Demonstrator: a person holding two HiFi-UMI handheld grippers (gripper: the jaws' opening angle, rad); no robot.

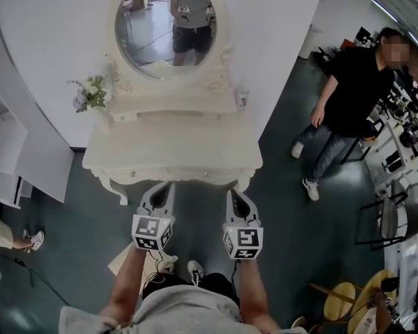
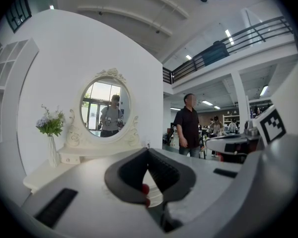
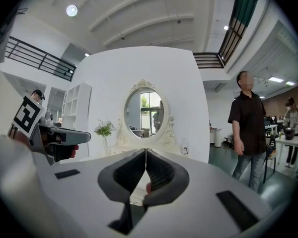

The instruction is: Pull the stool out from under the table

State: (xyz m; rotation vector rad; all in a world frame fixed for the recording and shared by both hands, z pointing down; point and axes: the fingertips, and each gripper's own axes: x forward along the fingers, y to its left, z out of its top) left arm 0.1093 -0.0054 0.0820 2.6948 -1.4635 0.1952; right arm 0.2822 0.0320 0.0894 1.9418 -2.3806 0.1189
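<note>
A white carved dressing table with an oval mirror stands against the wall straight ahead. No stool shows beneath it in any view; its top hides the space underneath. My left gripper and right gripper are held side by side just in front of the table's front edge, both pointing at it. In the left gripper view the left gripper has its jaws together with nothing between them. The right gripper is likewise shut and empty, with the table beyond it.
A vase of flowers and a small bottle stand on the table's upper shelf. A person in black stands to the right. Dark chairs and round wooden seats fill the right side. White shelving is at left.
</note>
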